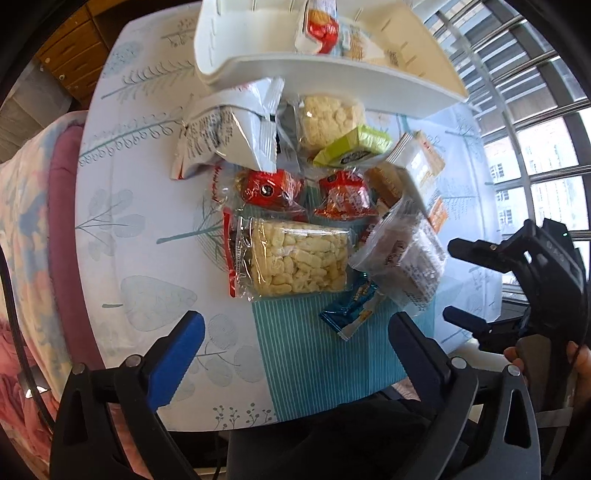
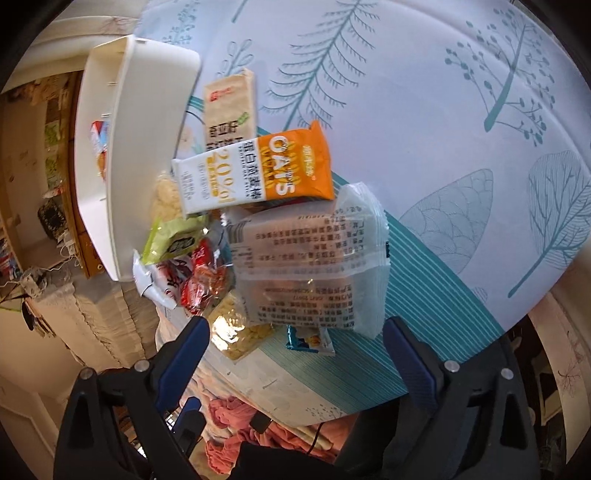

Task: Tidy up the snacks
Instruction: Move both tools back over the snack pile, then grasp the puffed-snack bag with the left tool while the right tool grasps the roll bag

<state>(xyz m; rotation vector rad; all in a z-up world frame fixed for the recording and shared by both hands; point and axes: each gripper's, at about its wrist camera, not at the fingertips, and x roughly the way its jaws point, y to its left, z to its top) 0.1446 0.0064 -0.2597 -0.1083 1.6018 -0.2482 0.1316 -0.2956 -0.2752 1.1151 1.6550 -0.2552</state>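
Note:
A heap of snack packs lies on a leaf-print tablecloth [image 1: 147, 221]. In the left wrist view a clear pack of puffed rice [image 1: 299, 258] sits in the middle, with two red packs [image 1: 269, 188] behind it, a green pack [image 1: 354, 147], a white foil bag [image 1: 229, 136] and a small blue packet [image 1: 351, 310]. My left gripper [image 1: 295, 325] hangs open above the pile's near side, holding nothing. My right gripper [image 2: 297, 325] is open too, over a translucent printed pack [image 2: 310, 266] and an orange oat bar [image 2: 258, 173]. It also shows as the right gripper [image 1: 461, 280] at the pile's right side.
A white divided tray [image 1: 332, 74] stands behind the pile with a red-and-white pack [image 1: 321, 26] inside; the tray [image 2: 122, 166] lies left in the right wrist view. A pink cushion [image 1: 62, 221] borders the table's left edge, window bars [image 1: 535, 110] the right. A hand [image 1: 583, 365] holds the right gripper.

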